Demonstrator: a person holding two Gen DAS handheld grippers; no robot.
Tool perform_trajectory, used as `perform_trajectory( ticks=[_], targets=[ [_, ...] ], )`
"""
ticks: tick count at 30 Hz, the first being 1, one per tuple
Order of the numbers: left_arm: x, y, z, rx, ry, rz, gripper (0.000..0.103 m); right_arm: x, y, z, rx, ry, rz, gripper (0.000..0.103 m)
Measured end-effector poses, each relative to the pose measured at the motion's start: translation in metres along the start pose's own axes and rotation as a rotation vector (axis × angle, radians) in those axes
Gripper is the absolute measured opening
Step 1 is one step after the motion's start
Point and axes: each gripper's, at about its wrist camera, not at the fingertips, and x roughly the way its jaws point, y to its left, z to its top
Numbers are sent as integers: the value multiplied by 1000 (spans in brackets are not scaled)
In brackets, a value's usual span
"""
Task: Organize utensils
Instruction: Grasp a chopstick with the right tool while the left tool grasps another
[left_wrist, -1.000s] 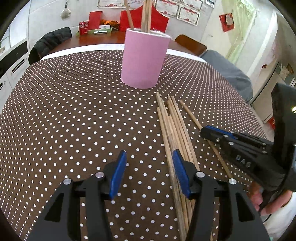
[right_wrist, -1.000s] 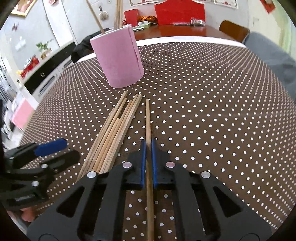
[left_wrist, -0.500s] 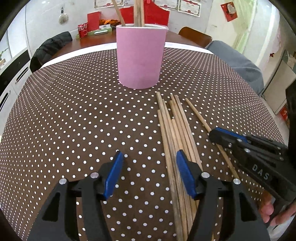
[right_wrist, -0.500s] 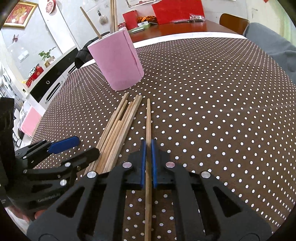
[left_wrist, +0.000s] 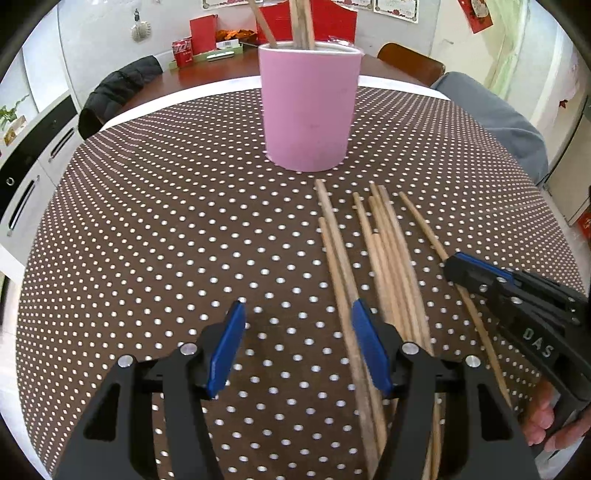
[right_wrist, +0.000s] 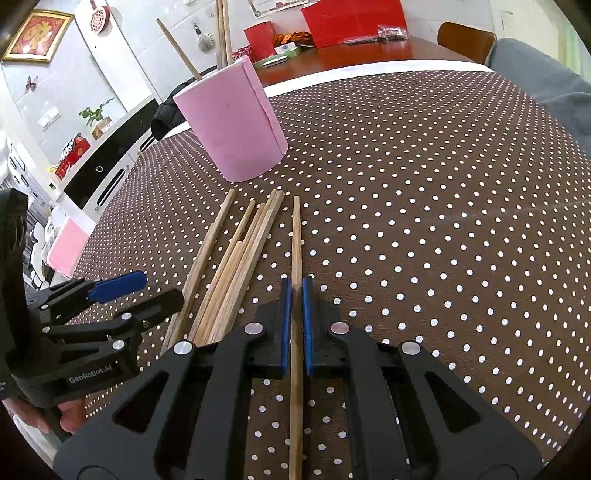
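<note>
Counter (left_wrist: 155, 236): you see it covered by a brown cloth with white dots.
Pink cup (left_wrist: 308, 107): stands upright on the cloth, sticks inside.
Loose chopsticks (left_wrist: 388, 254): lie side by side in front of the cup.
Single chopstick (right_wrist: 296, 236): lies just beside that bundle, apart.

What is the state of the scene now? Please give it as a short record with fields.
surface: brown cloth with white dots
container: pink holder, upright, some chopsticks inside
loose chopsticks: lying in a group on the cloth, in front of the holder
left claw: open, over the cloth beside the loose chopsticks, holding nothing
right claw: shut on single chopstick, which lies apart from the group
</note>
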Motion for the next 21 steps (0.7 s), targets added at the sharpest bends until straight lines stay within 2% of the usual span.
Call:
perform_trajectory(
  ticks=[3, 6, 7, 13, 16, 18, 19, 20, 21],
  targets=[
    [-3, 9, -2, -33, 6, -11, 60, 1, 2, 0, -4, 1, -6, 6],
    [-3, 9, -1, 4, -2, -24, 60, 1, 3, 1, -7, 1, -9, 6],
    [0, 9, -1, 0, 6, -8, 60, 1, 3, 1, -9, 1, -11, 6],
    [9, 5, 6, -15, 20, -23, 60, 3, 3, 1, -5, 2, -6, 6],
    [16, -1, 11, 3, 13, 38, 60, 3, 3, 1, -8, 2, -9, 6],
    [17, -4, 14, -6, 3, 50, 60, 3, 2, 1, -9, 1, -11, 6],
    [18, -5, 16, -9, 1, 36, 51, 3, 2, 1, -9, 1, -11, 6],
    [17, -4, 17, -12, -13, 17, 26, 3, 2, 1, -9, 1, -13, 6],
    [17, -4, 18, -19, -21, 13, 6, 3, 2, 1, -5, -2, -18, 6]
  ],
)
